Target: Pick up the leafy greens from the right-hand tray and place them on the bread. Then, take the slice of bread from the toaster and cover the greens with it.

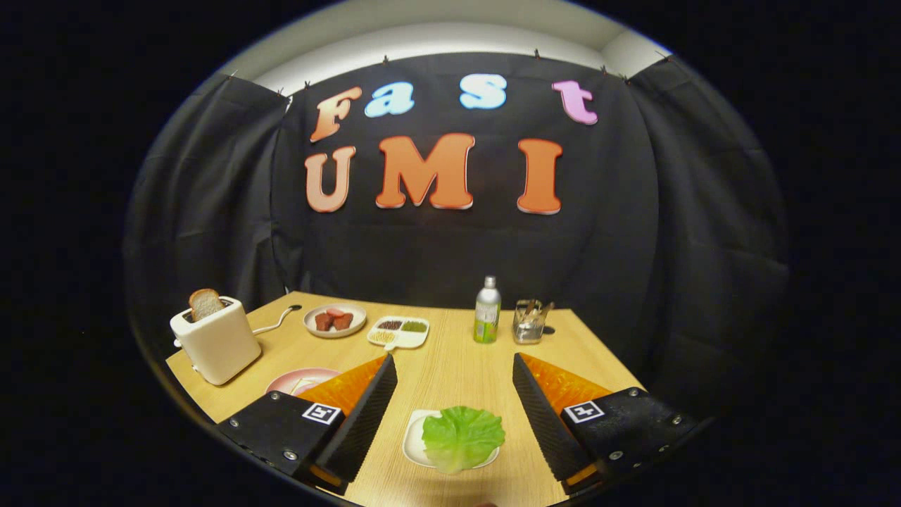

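Observation:
A green lettuce leaf (462, 436) lies on a small white tray (414, 440) on the wooden table, between my two fingers and near their bases. My gripper (454, 364) is open, its fingertips reaching past the leaf and touching nothing. To the left stands a white toaster (217, 343) with a brown slice of bread (205, 303) sticking up from its slot. A pink plate (299, 381) lies just left of my left finger, partly hidden by it; I cannot tell what is on it.
At the back of the table (450, 366) are a plate with reddish meat pieces (335, 320), a white divided dish (399, 331), a green-labelled bottle (487, 310) and a clear glass holder (529, 322). The toaster's cord (276, 322) runs toward the back wall.

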Tool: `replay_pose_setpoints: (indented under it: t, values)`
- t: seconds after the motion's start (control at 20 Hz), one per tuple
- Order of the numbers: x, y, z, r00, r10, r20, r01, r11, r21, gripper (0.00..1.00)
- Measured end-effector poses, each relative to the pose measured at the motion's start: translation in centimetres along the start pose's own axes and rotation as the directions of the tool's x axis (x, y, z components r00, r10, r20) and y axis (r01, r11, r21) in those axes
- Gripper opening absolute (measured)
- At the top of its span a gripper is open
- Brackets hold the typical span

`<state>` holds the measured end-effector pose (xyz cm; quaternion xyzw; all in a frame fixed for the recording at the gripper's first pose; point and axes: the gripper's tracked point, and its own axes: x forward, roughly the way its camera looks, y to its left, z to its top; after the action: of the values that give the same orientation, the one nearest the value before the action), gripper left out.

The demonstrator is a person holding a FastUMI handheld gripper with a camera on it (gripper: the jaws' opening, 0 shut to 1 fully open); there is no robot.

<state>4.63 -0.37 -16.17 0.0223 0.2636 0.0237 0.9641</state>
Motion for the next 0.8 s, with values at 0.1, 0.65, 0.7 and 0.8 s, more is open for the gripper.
replay_pose_setpoints:
  t: [0.1, 0.65, 0.7, 0.8]
  values:
    - [1.9, 0.8, -2.3, 0.991, 0.043, -0.130, -0.041, 0.999, 0.020, 0.99]
    - [6.8, 0.2, -13.4, 0.793, 0.032, -0.608, -0.051, 0.999, -0.014, 0.96]
    - [7.1, -0.1, -14.0, 0.777, 0.022, -0.629, -0.040, 0.999, -0.014, 0.95]
    - [7.7, -0.3, -15.2, 0.744, 0.018, -0.668, -0.019, 1.000, 0.005, 0.94]
